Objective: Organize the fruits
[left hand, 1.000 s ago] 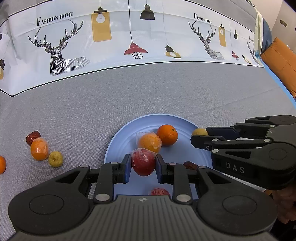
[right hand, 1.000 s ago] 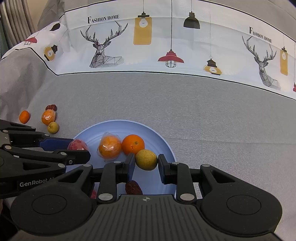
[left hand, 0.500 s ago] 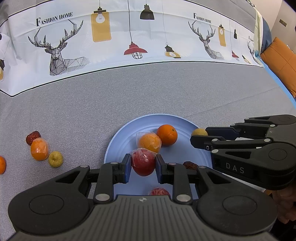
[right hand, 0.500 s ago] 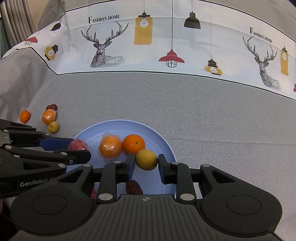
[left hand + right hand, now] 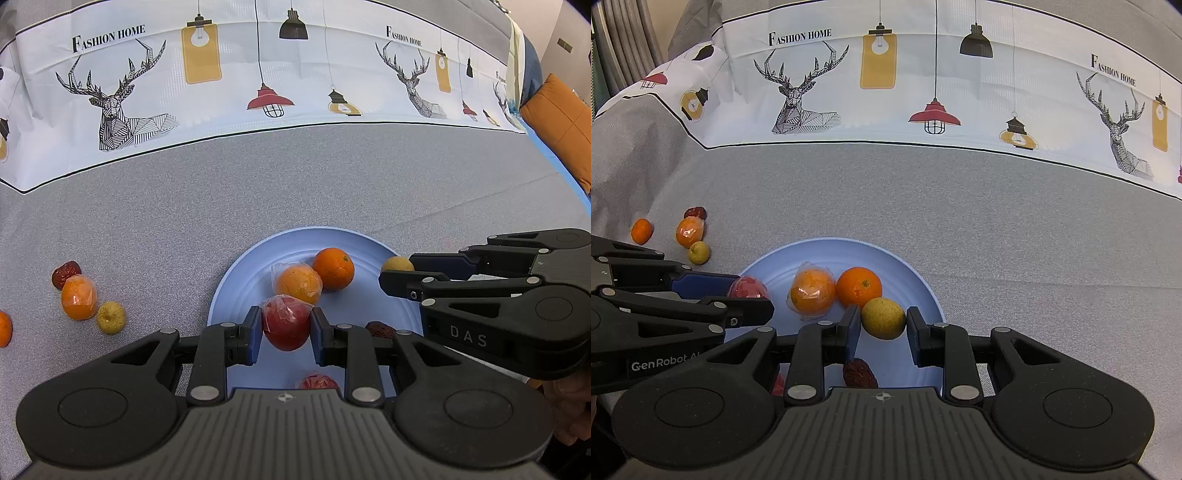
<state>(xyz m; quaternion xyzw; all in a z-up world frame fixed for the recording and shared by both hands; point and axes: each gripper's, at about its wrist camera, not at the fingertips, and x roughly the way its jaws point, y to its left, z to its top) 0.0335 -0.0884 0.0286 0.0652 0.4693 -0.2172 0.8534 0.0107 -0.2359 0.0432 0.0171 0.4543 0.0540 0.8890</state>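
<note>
A light blue plate point(image 5: 364, 302) point(image 5: 827, 245) lies on the grey cloth. On it are a bare orange point(image 5: 333, 268) point(image 5: 858, 287), a plastic-wrapped orange point(image 5: 299, 282) point(image 5: 812, 295), a dark red date point(image 5: 378, 328) point(image 5: 860, 373) and a second wrapped red fruit point(image 5: 317, 382). My left gripper point(image 5: 286, 326) point(image 5: 753, 295) is shut on a wrapped red fruit point(image 5: 286, 321) point(image 5: 748, 288) over the plate's near left part. My right gripper point(image 5: 882, 326) point(image 5: 397, 271) is shut on a yellow-green fruit point(image 5: 882, 317) point(image 5: 397, 263) over the plate's right side.
Off the plate to the left lie a date point(image 5: 65, 273), a wrapped orange point(image 5: 78, 297), a small yellow-green fruit point(image 5: 110, 317) and a small orange point(image 5: 641, 230). A white printed cloth band point(image 5: 295, 74) runs across the back. An orange cushion point(image 5: 561, 129) is at the far right.
</note>
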